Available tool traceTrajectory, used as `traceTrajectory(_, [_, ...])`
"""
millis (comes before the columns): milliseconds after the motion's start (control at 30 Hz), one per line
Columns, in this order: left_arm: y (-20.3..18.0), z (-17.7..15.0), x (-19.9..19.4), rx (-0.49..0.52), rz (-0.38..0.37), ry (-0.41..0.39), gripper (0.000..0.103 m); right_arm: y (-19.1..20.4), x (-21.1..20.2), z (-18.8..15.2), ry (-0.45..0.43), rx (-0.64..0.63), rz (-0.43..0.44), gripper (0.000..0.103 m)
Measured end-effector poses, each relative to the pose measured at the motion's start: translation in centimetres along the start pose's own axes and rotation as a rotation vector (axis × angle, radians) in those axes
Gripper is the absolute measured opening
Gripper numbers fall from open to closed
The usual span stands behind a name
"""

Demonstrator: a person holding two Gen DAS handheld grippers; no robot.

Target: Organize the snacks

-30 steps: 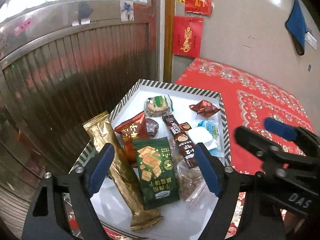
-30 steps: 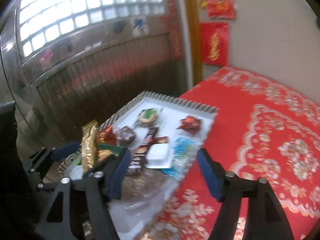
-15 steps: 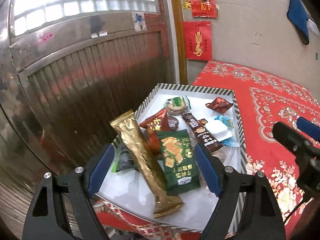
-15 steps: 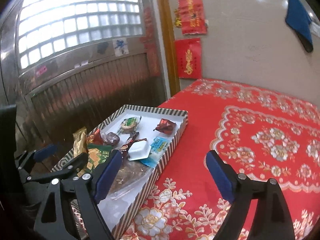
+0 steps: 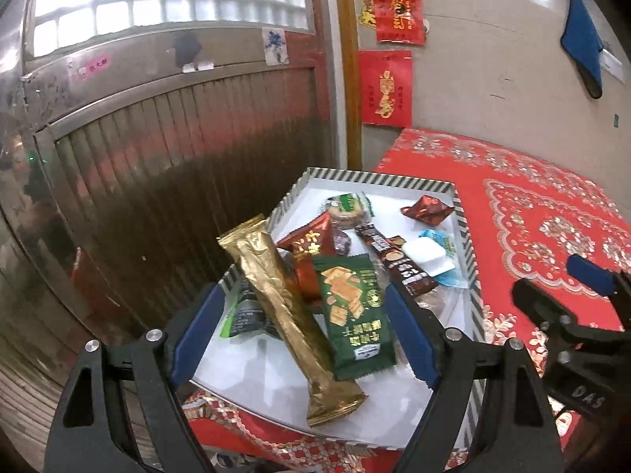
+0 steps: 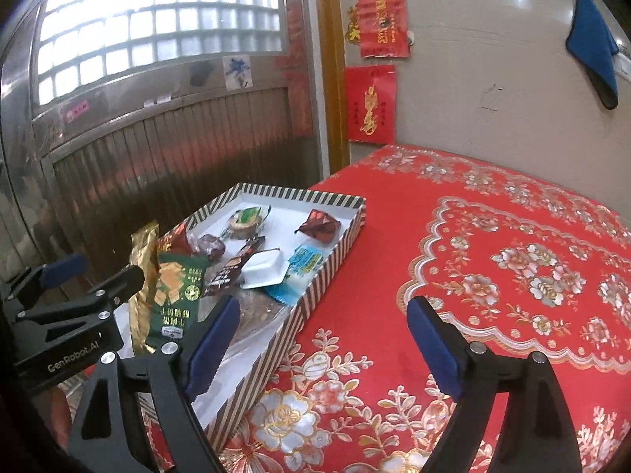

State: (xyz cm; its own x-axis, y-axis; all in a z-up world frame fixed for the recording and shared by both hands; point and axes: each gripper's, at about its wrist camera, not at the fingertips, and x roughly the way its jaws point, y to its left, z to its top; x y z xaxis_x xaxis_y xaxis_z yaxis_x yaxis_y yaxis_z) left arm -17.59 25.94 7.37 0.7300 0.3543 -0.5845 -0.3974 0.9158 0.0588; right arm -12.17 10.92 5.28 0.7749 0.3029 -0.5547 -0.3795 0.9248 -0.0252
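Since a moment back: swung rightward, right gripper [image 6: 323,339] now over bare red cloth [image 6: 493,236], tray [image 6: 315,287] off its left finger; left gripper [image 5: 303,335] drawn a little back from the snacks, tray sitting lower between its fingers.

Left fingers wide, nothing pinched; right fingers equally wide, empty.

Between the left fingers: gold stick pack [image 5: 288,303], long and slim, slanted over the tray's near-left rim; probably light, crinkly, slippery foil, best pinched across its narrow middle. Touching it on the right-finger side, green cracker pack [image 5: 355,307], flat and soft, contents likely brittle, so a gentle hold at a sealed end. Under the gold stick near the left finger, a dark green-edged wrapper [image 5: 244,311], half hidden.

Beyond the fingertips: red pouch [image 5: 309,252], brown coffee stick [image 5: 394,260], white tub [image 5: 426,256] on a blue sachet [image 5: 445,244], round cookie [image 5: 347,209], red candy [image 5: 426,211]. All piled and overlapping, so one lift likely drags neighbours. Clear bag by the right finger, contents unclear.

Further out: metal shutter [image 5: 177,149] close behind the tray's left side, limiting approach there.
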Motion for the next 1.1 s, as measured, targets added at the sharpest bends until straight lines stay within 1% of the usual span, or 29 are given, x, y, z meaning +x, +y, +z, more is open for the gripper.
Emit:
traceTrajectory(67, [0.2, 0.1, 0.0, -0.01, -0.043, 0.008, 0.084, 0.2, 0.2, -0.1, 0.003, -0.007, -0.002, 0.088])
traceTrajectory(133, [0.3, 0.2, -0.1, -0.016, -0.063, 0.007, 0.084, 0.4, 0.4, -0.2, 0.007, -0.008, 0.005, 0.088])
traceTrajectory(233, [0.2, 0.2, 0.0, -0.01, -0.045, 0.001, 0.084, 0.7, 0.5, -0.3, 0.009, -0.022, 0.002, 0.088])
traceTrajectory(367, [0.3, 0.2, 0.1, -0.017, -0.051, 0.008, 0.084, 1.0, 0.8, -0.3, 0.015, -0.026, 0.01, 0.088])
traceTrajectory(600, [0.2, 0.3, -0.1, -0.007, -0.038, -0.001, 0.084, 1.8, 1.1, -0.5, 0.022, -0.045, 0.023, 0.088])
traceTrajectory(733, [0.3, 0.2, -0.3, -0.012, -0.037, -0.006, 0.084, 2.3, 1.3, -0.6, 0.03, -0.059, 0.028, 0.088])
traceTrajectory(1000, [0.8, 0.3, 0.3, -0.032, -0.042, 0.013, 0.084, 2.7, 1.4, -0.8, 0.035, -0.07, 0.037, 0.088])
traceTrajectory(1100, [1.1, 0.2, 0.3, -0.04, -0.036, 0.002, 0.084, 2.7, 1.5, -0.8, 0.038, -0.07, 0.041, 0.088])
